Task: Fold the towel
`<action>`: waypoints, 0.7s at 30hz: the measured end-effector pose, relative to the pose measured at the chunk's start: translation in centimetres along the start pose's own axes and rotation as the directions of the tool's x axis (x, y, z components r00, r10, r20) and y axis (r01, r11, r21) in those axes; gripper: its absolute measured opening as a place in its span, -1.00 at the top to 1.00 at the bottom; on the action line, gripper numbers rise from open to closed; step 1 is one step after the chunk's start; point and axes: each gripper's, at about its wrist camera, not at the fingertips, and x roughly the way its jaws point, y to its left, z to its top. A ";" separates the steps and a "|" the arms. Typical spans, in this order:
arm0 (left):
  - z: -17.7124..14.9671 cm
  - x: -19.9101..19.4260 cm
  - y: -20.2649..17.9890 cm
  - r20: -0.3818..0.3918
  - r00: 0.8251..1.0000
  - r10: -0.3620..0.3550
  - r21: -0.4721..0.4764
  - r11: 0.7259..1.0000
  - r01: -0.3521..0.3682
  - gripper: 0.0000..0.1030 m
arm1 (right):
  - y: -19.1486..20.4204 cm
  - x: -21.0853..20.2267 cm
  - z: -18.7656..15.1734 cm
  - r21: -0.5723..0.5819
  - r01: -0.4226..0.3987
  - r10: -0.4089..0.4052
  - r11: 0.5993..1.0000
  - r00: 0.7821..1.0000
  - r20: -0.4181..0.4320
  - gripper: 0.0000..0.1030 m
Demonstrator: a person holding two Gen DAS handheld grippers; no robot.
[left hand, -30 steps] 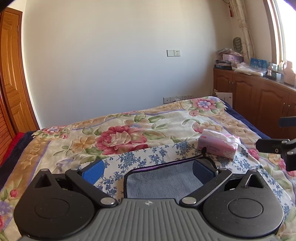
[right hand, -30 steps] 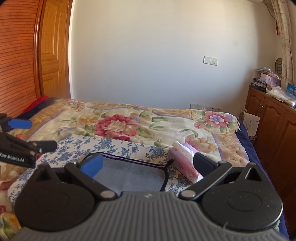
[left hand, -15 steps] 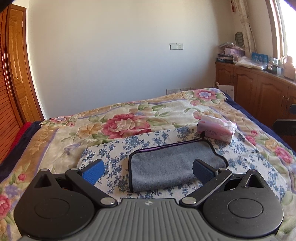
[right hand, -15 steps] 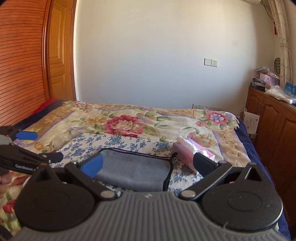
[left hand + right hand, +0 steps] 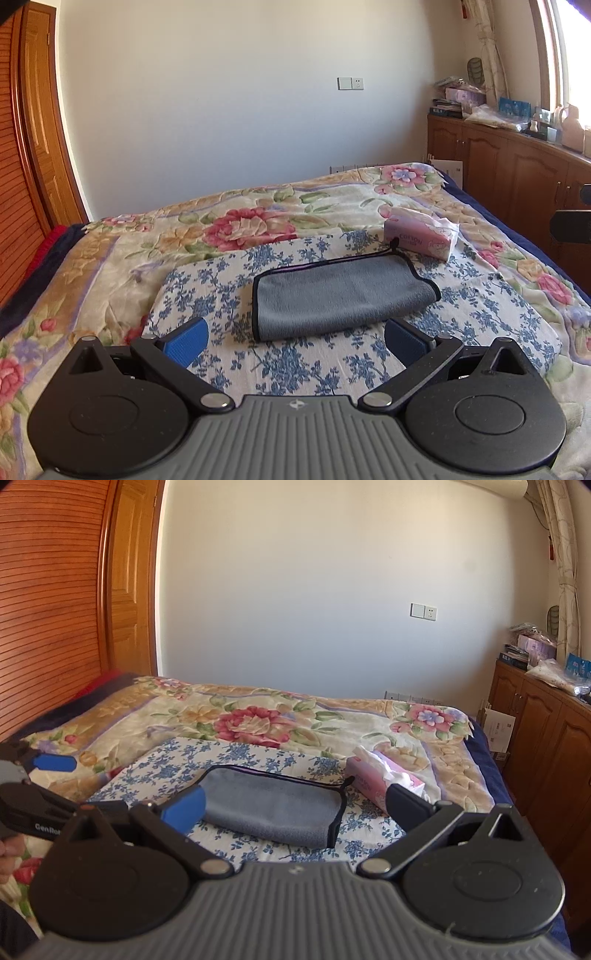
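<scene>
Grey towel [image 5: 343,291] lying folded mid-pillow [image 5: 207,284]; left gripper [image 5: 295,338] and right gripper [image 5: 295,805] hovering spread, empty. Fold looking finished.

A cream bedspread printed with big pink and red flowers [image 5: 258,221] covers the bed. On it lies a white cloth with small blue blossoms [image 5: 207,291]; at that cloth's two o'clock corner sits a pink pack of cotton tissues [image 5: 419,238]. Brown wooden cabinets [image 5: 509,173] stand at three o'clock, an orange-brown wooden door [image 5: 129,576] at nine.
</scene>
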 end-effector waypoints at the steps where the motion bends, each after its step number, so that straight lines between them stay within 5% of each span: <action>1: -0.2 -0.3 0.0 0.000 1.000 -0.001 -0.006 1.000 0.001 -1.00 | 0.1 -0.1 -0.2 0.004 0.000 0.000 1.000 1.000 0.001 -1.00; 21: -2.6 -4.2 -2.7 0.031 0.999 -0.018 0.024 1.000 0.017 -1.00 | -1.6 -2.8 -4.5 0.088 0.043 -0.042 0.995 0.999 -0.013 -1.00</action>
